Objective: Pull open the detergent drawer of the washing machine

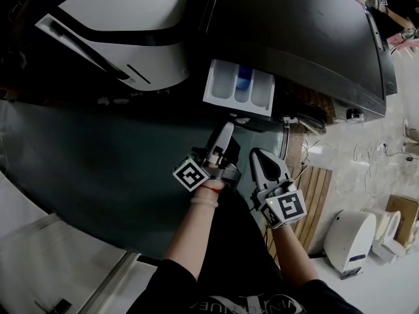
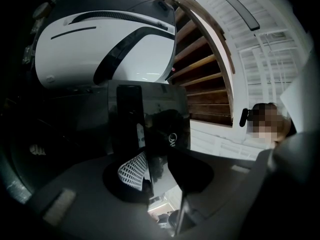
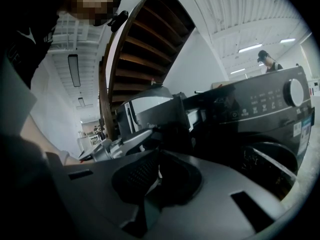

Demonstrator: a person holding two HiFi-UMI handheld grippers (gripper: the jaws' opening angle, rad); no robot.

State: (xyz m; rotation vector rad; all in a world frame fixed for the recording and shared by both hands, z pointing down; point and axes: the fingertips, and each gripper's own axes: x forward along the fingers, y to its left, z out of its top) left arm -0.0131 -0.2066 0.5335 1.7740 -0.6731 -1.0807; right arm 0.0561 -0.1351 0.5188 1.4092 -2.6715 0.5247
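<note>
My left gripper (image 1: 224, 135) has its jaws part open with nothing between them, and my right gripper (image 1: 260, 157), just beside it, has its jaws closed and empty. Both are clear of the white plastic detergent drawer with the blue insert (image 1: 239, 87). The drawer juts from the black washing machine (image 1: 294, 38) just beyond them, with bare dark floor (image 1: 118, 162) to the left.

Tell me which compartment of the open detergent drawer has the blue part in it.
The middle compartment of the white detergent drawer; the ones either side show only white.
</note>
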